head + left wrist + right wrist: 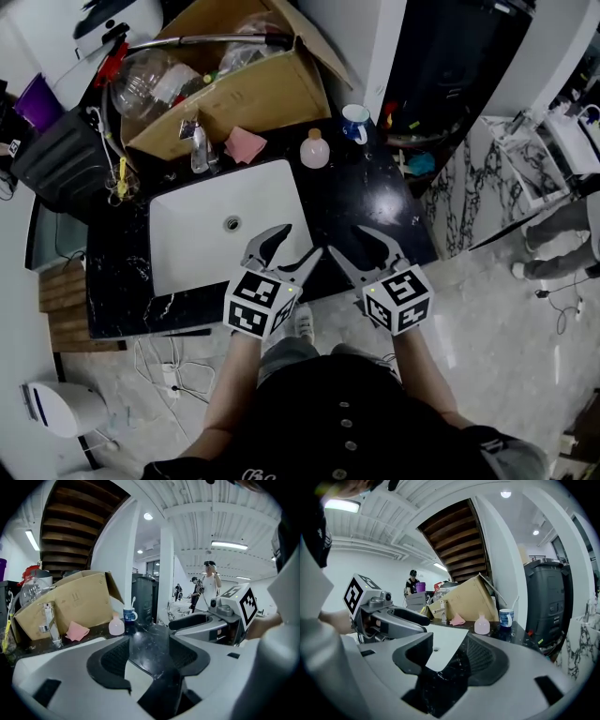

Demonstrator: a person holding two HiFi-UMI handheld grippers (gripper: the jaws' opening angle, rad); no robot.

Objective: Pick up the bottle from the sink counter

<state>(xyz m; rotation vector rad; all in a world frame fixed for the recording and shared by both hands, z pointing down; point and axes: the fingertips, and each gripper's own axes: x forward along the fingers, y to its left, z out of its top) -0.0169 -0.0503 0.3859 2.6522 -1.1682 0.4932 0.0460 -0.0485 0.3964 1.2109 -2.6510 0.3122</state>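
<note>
The biggest risk, as I judge it, is the reach. The bottle stands at the back of the counter, well apart from both hand-held grippers, which hang over the near edge. The left hand-held gripper would have to cross the sink, while the right hand-held gripper has a straighter line over bare counter. Both have their jaws spread wide with nothing between them.

Next is the bottle's shape: it is round-bellied with a narrow neck. An off-centre squeeze on the belly could push it out sideways and tip it, and the glossy stone would likely let it slide.

A lesser risk is its neighbours. The mug is just beside the bottle on the right and the cloth is near on the left, so a jaw coming in askew may knock the mug.

The room is white, with a pale marbled floor and the underside of a stair overhead. The counter is black veined stone with the white sink set in. A box of clutter fills its back, and a black bin stands behind. A tap stands at the sink's rear rim.
</note>
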